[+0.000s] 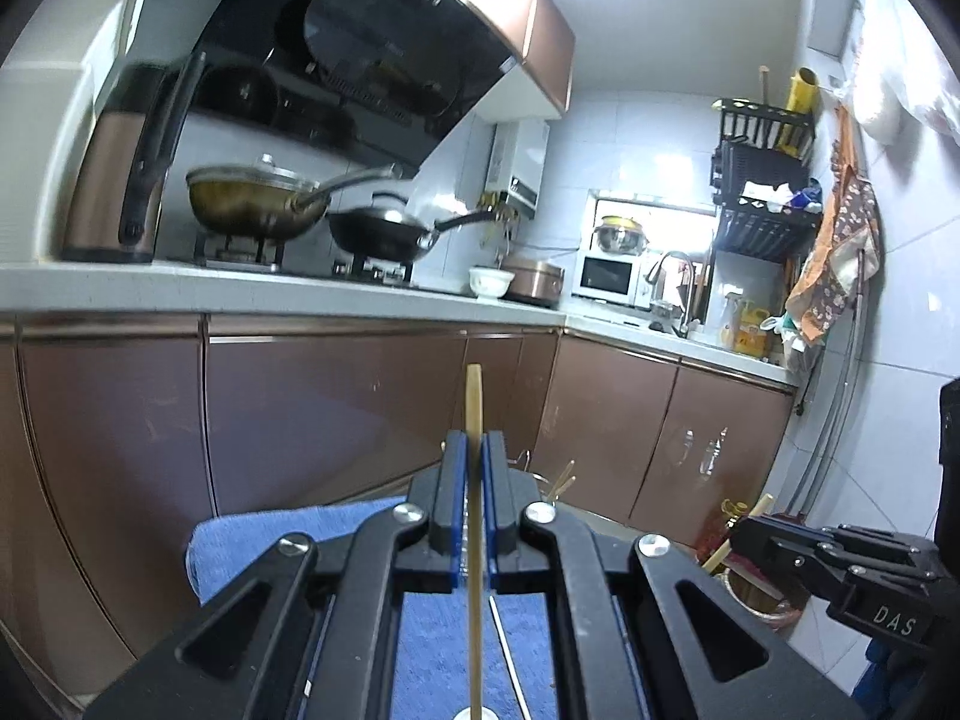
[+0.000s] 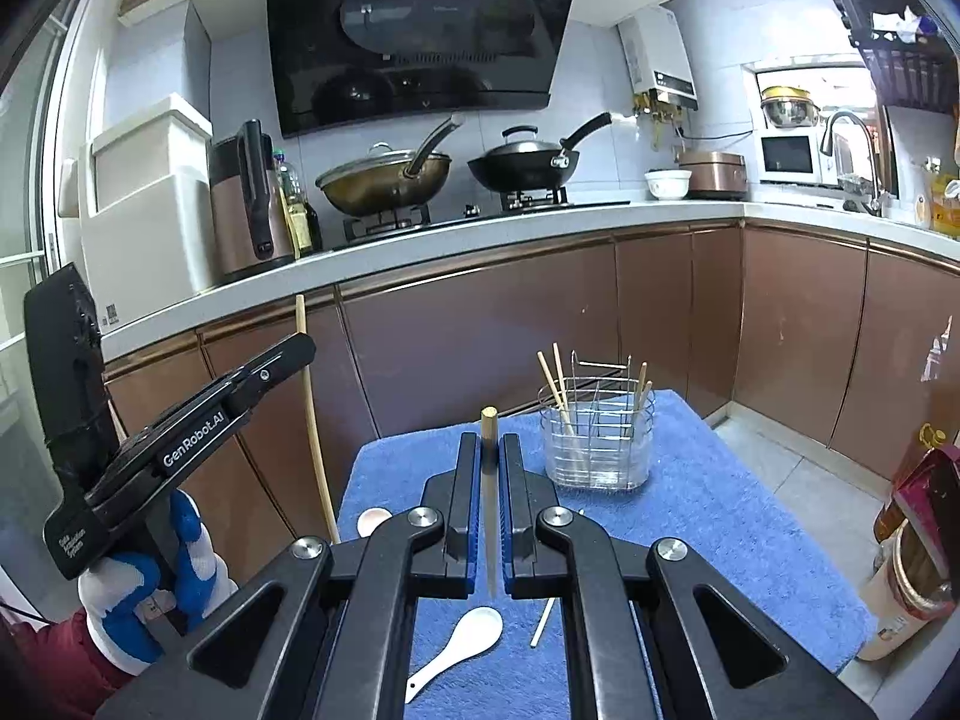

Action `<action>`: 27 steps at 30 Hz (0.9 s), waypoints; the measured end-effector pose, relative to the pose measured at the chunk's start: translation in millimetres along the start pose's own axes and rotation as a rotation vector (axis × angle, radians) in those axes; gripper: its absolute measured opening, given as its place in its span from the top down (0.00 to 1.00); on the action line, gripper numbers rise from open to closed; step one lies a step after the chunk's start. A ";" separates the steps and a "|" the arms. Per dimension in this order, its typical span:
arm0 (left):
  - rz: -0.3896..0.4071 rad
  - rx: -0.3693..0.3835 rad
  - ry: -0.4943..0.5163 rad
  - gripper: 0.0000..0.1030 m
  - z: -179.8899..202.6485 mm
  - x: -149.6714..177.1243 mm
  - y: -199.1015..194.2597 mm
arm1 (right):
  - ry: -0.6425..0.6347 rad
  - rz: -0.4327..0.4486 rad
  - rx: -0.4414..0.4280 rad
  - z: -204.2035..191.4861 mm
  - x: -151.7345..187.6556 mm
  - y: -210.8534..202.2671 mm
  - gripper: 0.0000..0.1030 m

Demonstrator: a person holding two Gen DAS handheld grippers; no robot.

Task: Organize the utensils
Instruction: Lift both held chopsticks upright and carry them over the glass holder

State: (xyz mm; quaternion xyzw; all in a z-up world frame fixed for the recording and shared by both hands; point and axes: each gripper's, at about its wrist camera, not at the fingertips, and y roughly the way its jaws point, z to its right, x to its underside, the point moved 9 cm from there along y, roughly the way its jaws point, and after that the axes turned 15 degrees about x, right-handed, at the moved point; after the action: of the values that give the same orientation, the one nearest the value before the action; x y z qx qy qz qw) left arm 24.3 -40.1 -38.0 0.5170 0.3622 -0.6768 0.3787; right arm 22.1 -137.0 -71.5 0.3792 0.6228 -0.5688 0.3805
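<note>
My left gripper [image 1: 474, 438] is shut on a long bamboo stick [image 1: 474, 396] that pokes up past its fingertips. In the right wrist view the same left gripper [image 2: 303, 348] holds that stick [image 2: 312, 420] up at the left, off the towel's edge. The right gripper [image 2: 489, 441] is shut on a pale utensil with a wooden tip [image 2: 489, 420], raised above the blue towel [image 2: 720, 510]. A wire utensil holder [image 2: 597, 438] with a few chopsticks stands just ahead and to the right. On the towel lie a white ceramic spoon [image 2: 468, 636] and a white chopstick [image 2: 542, 621].
Brown cabinets [image 2: 480, 330] and a white counter [image 2: 420, 240] with woks, a kettle and a rice cooker stand behind the towel. A gloved hand [image 2: 150, 588] grips the left tool. Bottles and a round container [image 2: 912, 588] sit on the floor at the right.
</note>
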 end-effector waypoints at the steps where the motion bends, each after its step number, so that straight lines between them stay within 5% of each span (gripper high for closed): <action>1: 0.005 0.001 0.009 0.96 3.0 -1.1 -1.1 | 0.002 0.004 0.001 0.8 -0.3 -1.5 0.94; 27: 0.016 0.002 0.077 0.96 11.0 -9.4 55.9 | 0.041 0.057 -0.010 30.1 -36.6 26.7 0.94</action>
State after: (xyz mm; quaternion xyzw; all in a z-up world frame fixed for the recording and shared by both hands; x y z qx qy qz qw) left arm 70.9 -73.8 -32.0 0.5458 0.3716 -0.6539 0.3693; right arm 63.0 -166.7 -51.5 0.4066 0.6223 -0.5468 0.3854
